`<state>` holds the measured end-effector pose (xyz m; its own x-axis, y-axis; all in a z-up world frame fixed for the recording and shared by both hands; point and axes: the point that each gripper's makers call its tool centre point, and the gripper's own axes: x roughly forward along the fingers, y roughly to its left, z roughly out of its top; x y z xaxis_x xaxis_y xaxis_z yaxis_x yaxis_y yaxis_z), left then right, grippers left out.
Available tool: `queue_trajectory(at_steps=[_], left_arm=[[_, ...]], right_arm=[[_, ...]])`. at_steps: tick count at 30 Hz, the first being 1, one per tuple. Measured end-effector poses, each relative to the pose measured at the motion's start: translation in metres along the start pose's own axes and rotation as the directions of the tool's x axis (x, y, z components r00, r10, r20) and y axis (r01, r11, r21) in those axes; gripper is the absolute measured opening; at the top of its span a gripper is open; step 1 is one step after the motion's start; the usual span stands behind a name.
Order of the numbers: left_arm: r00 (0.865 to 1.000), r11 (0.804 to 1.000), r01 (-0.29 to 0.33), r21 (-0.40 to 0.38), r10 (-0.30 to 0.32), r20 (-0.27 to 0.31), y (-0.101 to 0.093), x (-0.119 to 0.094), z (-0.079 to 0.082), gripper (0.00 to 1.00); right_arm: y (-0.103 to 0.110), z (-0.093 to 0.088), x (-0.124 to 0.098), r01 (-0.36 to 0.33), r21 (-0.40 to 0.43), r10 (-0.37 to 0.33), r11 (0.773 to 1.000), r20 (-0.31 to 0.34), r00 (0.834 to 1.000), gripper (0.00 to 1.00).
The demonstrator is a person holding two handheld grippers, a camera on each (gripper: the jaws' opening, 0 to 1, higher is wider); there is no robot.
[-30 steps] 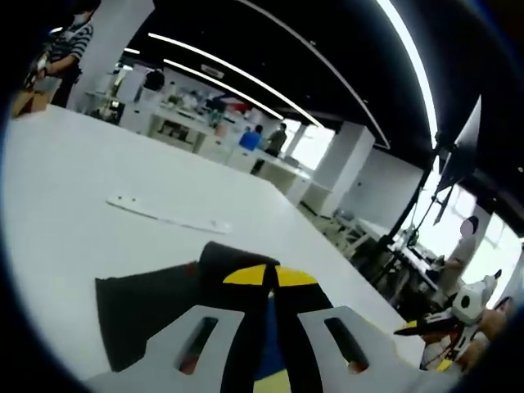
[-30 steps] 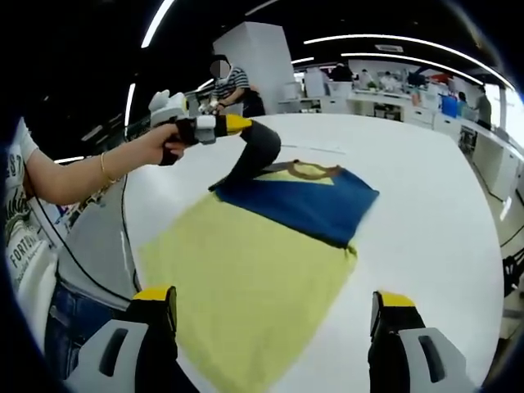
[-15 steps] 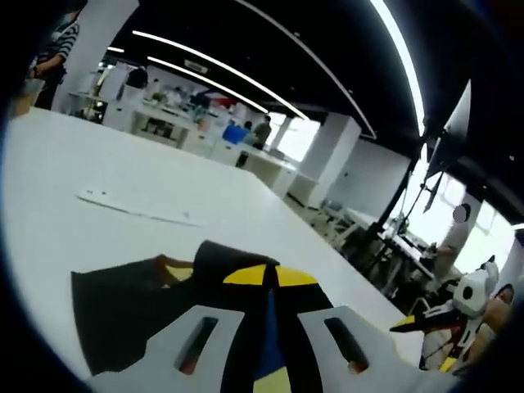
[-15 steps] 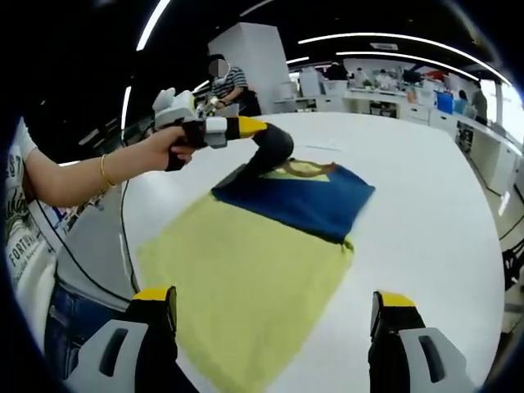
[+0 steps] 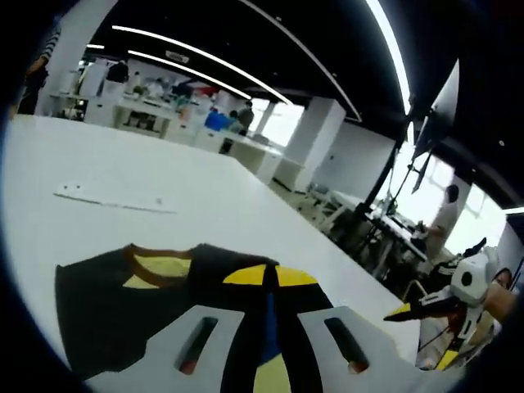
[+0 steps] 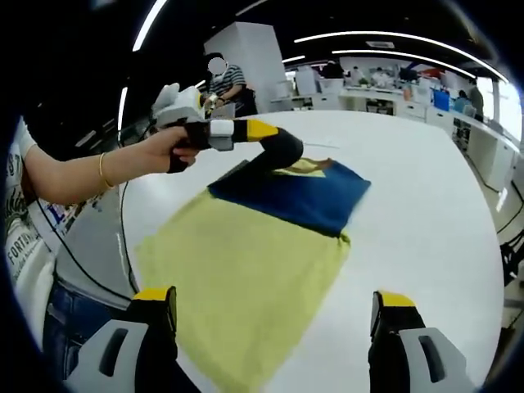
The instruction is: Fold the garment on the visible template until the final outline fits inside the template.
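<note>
Your left tool (image 6: pixel 266 132) is clamped on a dark fold of the garment (image 6: pixel 286 192), lifting that corner up off the table (image 6: pixel 426 213); in the left gripper view its yellow-tipped jaws stand pressed together with cloth between them. Your right tool (image 6: pixel 274 307) stands wide apart with nothing in it, hovering low and well back from the cloth. Ahead of the right tool, the garment lies as a blue-over-yellow panel, the blue half doubled back across the far end of the pale yellow sheet (image 6: pixel 237 278), which is probably the template, though the fisheye view leaves some doubt whether it is the template or the garment's own lining. As a judgement, the fold is partway: one flap is turned over and lies within the yellow outline, but the pinched corner beyond your left tool is not yet laid down, and more folds look needed. Past the garment, a thin white strip (image 5: pixel 115 201) rests on the table. The table is broad, white and smooth. Around it is an open-plan room with long ceiling light bars, white pillars, benches and people standing at the edges.
</note>
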<state>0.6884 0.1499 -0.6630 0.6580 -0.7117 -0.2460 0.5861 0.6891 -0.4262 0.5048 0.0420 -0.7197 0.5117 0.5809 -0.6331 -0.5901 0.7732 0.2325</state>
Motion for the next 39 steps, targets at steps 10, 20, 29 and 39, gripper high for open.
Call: queue_trajectory(at_steps=[10,20,29,39], left_arm=[[0.996,0.999,0.016,0.035,-0.013,-0.083,-0.012,0.013,-0.031,0.0],[0.98,0.998,0.007,0.059,0.005,-0.198,-0.011,0.022,-0.076,0.0],[0.961,0.988,0.048,0.144,-0.006,-0.278,-0.014,0.023,-0.104,0.08],[0.982,0.977,-0.009,0.211,0.048,-0.182,-0.005,0.011,-0.088,0.34]], right_arm=[[-0.003,-0.002,-0.001,0.008,0.009,-0.008,1.0,0.005,1.0,0.98],[-0.006,-0.003,-0.001,0.016,0.019,-0.016,1.0,0.014,1.0,0.98],[-0.009,-0.003,-0.002,0.024,0.024,-0.024,0.999,0.017,1.0,0.98],[-0.01,-0.002,-0.002,0.024,0.022,-0.025,0.999,0.022,0.999,0.98]])
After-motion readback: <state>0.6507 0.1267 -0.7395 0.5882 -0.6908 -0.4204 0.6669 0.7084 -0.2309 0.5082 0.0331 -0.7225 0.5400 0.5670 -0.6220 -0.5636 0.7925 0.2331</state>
